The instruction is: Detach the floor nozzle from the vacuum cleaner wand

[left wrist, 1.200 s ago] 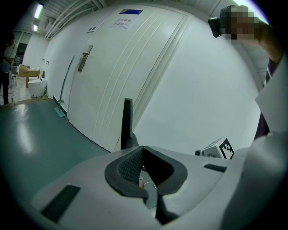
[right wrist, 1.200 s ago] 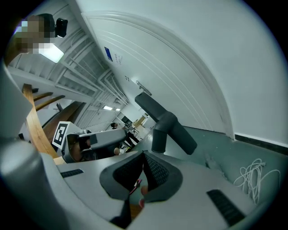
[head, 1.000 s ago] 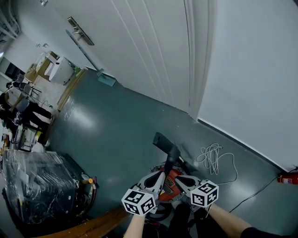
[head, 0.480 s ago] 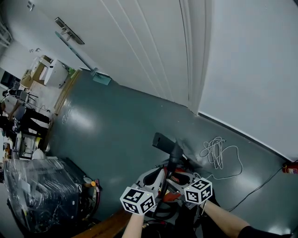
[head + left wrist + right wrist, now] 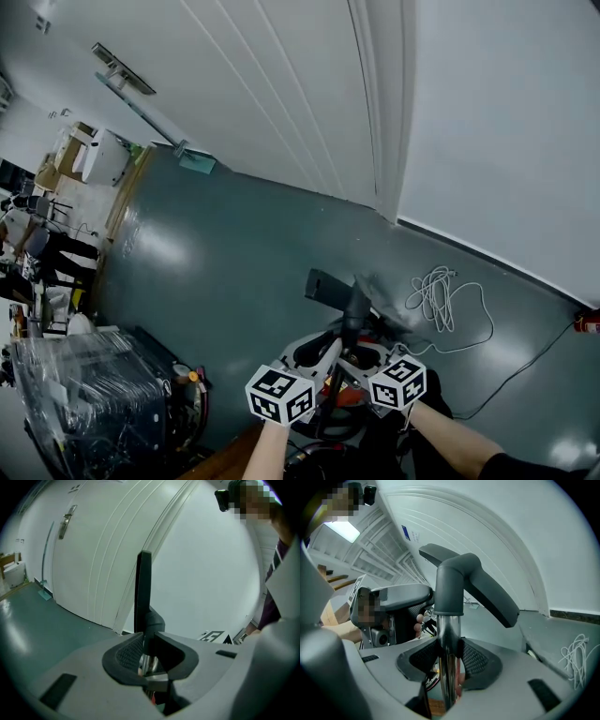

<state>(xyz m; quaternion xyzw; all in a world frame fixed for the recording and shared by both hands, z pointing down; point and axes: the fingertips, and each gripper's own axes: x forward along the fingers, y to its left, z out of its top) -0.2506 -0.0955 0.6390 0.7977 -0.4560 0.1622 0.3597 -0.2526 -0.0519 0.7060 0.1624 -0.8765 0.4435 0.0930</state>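
Wand (image 5: 449,625) clasped by right gripper (image 5: 449,651), jaws just widened, below floor nozzle (image 5: 487,590); left gripper (image 5: 149,644) released, jaws just opening, slightly apart, wand visible through gap.

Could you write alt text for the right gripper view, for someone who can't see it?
The right hand-held gripper, whose jaws have just been opening, hugs a shiny metal vacuum wand topped by the grey floor nozzle. The left hand-held gripper sits behind at left; a white cable lies on the floor at right.
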